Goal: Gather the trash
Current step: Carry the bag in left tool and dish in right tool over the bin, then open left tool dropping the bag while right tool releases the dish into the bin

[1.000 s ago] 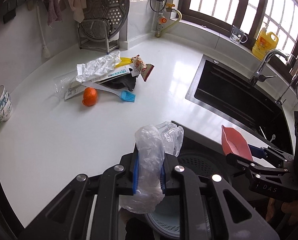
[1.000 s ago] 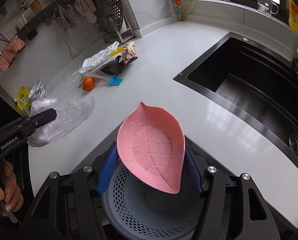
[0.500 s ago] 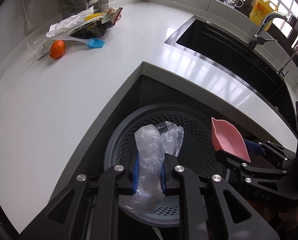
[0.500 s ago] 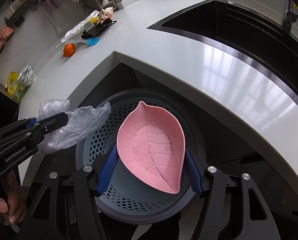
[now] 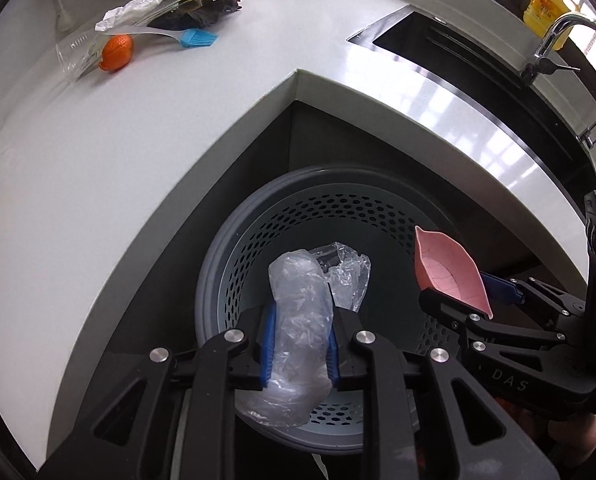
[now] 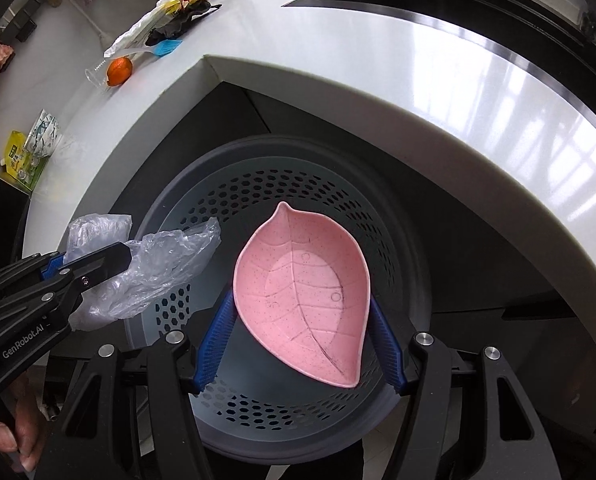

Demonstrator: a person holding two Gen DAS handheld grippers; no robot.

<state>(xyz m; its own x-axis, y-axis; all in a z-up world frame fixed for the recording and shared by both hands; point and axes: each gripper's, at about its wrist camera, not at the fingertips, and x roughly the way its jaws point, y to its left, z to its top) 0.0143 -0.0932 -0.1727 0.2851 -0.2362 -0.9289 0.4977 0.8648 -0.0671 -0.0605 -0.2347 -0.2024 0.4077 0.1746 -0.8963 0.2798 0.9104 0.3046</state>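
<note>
1. Left wrist view: the left gripper (image 5: 298, 344) pinches a crumpled clear plastic bag (image 5: 298, 320) over the perforated grey bin (image 5: 226, 256) under the counter corner, presumably to drop it in. Its jaws have just been opening, yet the blue pads still press on the bag. The bag hides the bin floor.

2. Right wrist view: the right gripper (image 6: 300, 344), fingers spread wide, clasps a pink leaf-shaped dish (image 6: 302, 300) by its sides above that bin, probably to tip out scraps; whether any remain is unclear.

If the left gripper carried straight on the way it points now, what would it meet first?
Probably the inside of the perforated grey bin below it. The left gripper, its jaws just easing open around the crumpled plastic bag, points steeply down into the bin's mouth; depth is unclear.
</note>
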